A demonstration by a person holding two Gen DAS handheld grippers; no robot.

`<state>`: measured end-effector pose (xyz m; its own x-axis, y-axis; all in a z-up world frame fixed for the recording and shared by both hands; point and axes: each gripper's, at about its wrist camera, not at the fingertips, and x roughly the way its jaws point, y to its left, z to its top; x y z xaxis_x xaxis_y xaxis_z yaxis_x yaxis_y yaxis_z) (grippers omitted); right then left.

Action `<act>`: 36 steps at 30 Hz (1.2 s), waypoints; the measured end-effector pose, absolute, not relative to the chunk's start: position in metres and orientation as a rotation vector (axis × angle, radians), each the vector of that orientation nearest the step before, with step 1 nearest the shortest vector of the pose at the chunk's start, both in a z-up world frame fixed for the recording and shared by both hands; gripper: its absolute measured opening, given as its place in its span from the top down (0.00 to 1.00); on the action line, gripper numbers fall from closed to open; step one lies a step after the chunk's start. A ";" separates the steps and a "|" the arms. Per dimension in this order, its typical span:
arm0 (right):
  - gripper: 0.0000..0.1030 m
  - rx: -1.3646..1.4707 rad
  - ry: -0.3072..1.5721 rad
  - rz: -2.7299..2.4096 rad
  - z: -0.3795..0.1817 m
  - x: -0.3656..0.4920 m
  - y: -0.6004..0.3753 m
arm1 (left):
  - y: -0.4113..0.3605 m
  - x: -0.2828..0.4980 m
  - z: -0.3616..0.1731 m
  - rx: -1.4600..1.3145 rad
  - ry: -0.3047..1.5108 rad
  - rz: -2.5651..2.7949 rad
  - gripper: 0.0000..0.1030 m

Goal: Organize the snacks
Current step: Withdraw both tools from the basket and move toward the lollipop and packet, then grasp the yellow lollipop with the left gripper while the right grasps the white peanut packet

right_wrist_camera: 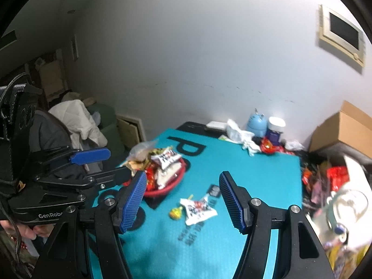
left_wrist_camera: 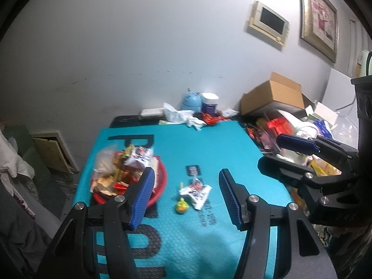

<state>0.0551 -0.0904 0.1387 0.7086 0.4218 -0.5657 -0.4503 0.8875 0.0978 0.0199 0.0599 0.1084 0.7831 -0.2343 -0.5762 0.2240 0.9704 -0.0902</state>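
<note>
A white snack packet (left_wrist_camera: 196, 191) with black and red print lies flat on the teal mat (left_wrist_camera: 209, 144), a little below the middle of my left wrist view, and a yellow-green lollipop (left_wrist_camera: 182, 205) rests against its lower left edge, stick pointing up. Just above them sits a small black sachet (left_wrist_camera: 192, 170), apart from both. In my right wrist view the same packet (right_wrist_camera: 197, 209) and lollipop (right_wrist_camera: 176, 212) show low in the centre, the sachet (right_wrist_camera: 214, 190) just above and to the right.

To the left of these in my left view stands the red basket (left_wrist_camera: 160, 186), heaped with wrapped snacks; a white packet of the same print lies on top of the heap. In my right view the basket (right_wrist_camera: 172, 187) sits centre-left, partly behind my finger.

My left gripper (left_wrist_camera: 186, 200) hangs above the mat with its blue pads spread wide, nothing between them; the loose packet and lollipop appear in the gap. My right gripper (right_wrist_camera: 182, 201) is likewise wide apart and holds nothing. Each shows in the other's view at the frame edge, fingers parted.

At the far edge of the table, upper centre, are a blue round gadget (left_wrist_camera: 191, 101), a white-lidded jar (left_wrist_camera: 209, 103), crumpled white wrappers (left_wrist_camera: 176, 115) and red packets (left_wrist_camera: 210, 118). A cardboard box (left_wrist_camera: 274, 95) and a pile of clutter fill the right side.
</note>
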 end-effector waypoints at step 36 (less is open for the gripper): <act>0.37 -0.018 0.931 0.397 0.010 0.090 -0.106 | 0.053 0.068 -0.016 -0.087 0.890 -0.229 0.45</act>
